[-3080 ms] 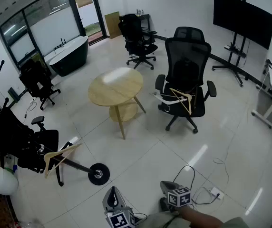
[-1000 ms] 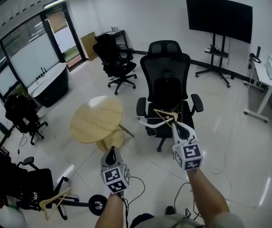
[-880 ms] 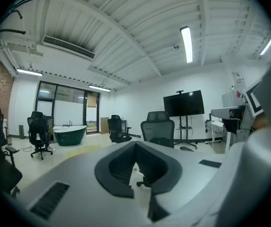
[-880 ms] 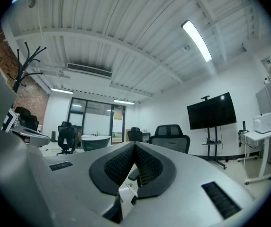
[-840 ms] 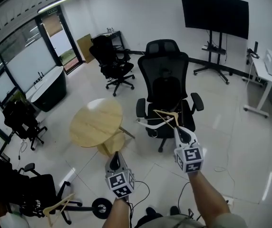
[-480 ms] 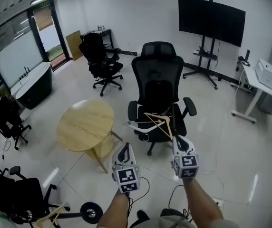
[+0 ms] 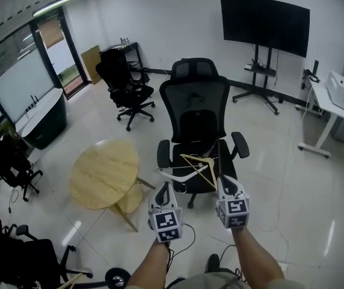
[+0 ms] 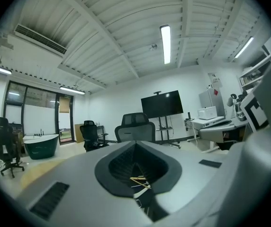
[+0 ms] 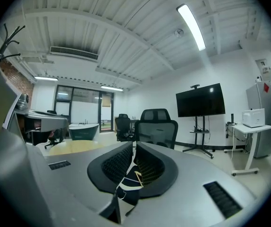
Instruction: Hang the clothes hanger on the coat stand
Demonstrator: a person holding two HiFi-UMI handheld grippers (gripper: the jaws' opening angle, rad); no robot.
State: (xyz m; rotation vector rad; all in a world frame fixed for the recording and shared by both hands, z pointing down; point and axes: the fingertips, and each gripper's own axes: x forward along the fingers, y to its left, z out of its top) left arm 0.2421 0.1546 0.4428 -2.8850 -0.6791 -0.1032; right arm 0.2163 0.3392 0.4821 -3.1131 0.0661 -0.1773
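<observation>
A wood hanger [image 7: 196,170] and a white hanger [image 7: 175,176] lie on the chair [image 7: 195,101] seat. The left gripper [image 7: 163,190] has its fingers together and holds nothing. The right gripper [image 7: 225,183] fingers have just opened a crack, with nothing between them.

White walls rise over a pale, glossy tiled floor [image 7: 292,191]. A black mesh office chair [image 7: 195,110] stands mid-room, with a round wooden table [image 7: 104,173] just to its left. Behind them — a dark television [image 7: 264,24] on a wheeled stand, more black office chairs [image 7: 122,83], and a black bathtub [image 7: 39,116] by the glazed wall [image 7: 15,65]. A white desk [image 7: 323,103] sits at the right. Strip lights [image 8: 165,44] glow on the ribbed ceiling.
</observation>
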